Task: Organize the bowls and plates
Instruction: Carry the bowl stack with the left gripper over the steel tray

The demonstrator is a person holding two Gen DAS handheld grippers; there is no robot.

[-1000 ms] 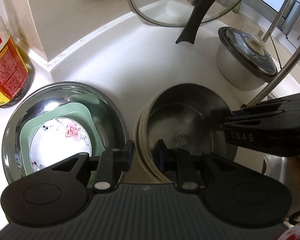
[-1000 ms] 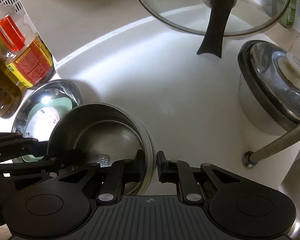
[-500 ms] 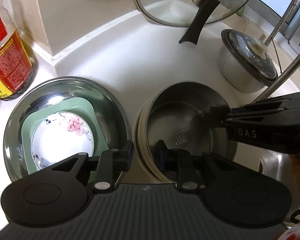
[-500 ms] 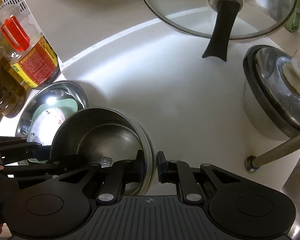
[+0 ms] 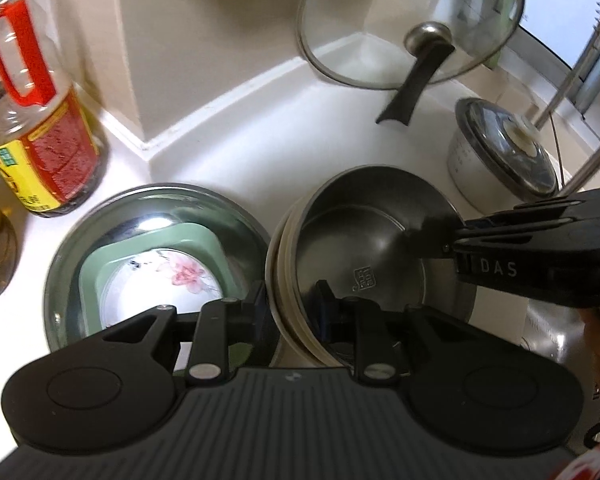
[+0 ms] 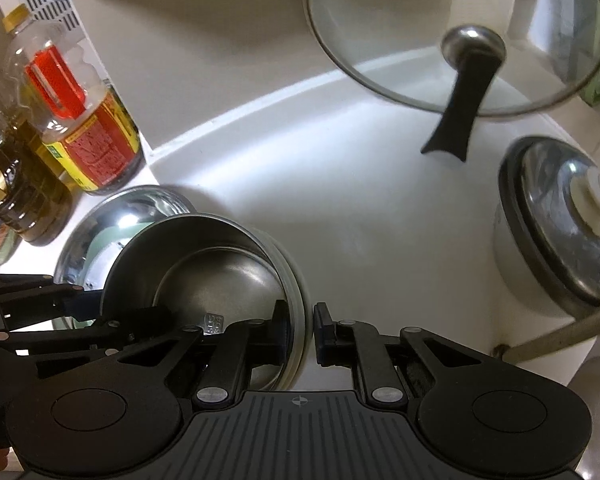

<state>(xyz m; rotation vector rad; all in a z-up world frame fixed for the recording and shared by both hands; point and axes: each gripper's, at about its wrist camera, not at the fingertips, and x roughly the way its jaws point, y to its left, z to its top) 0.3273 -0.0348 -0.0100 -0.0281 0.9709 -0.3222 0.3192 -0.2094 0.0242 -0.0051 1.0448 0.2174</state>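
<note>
green dish (image 5: 216, 248), pink-flowered white plate (image 5: 160, 284)

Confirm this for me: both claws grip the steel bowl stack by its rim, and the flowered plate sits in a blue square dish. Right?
Not quite. The square dish holding the flowered plate is green, as the left wrist view shows. Both the left claw and the right claw do grip the steel bowl stack by its rim.

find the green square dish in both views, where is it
Left wrist: the green square dish lies lower left, inside the wide steel bowl, with a flowered plate in it.
Right wrist: only a green sliver at centre left, behind the held stack of bowls.
Shared landmark: the glass lid leaning on the wall.
</note>
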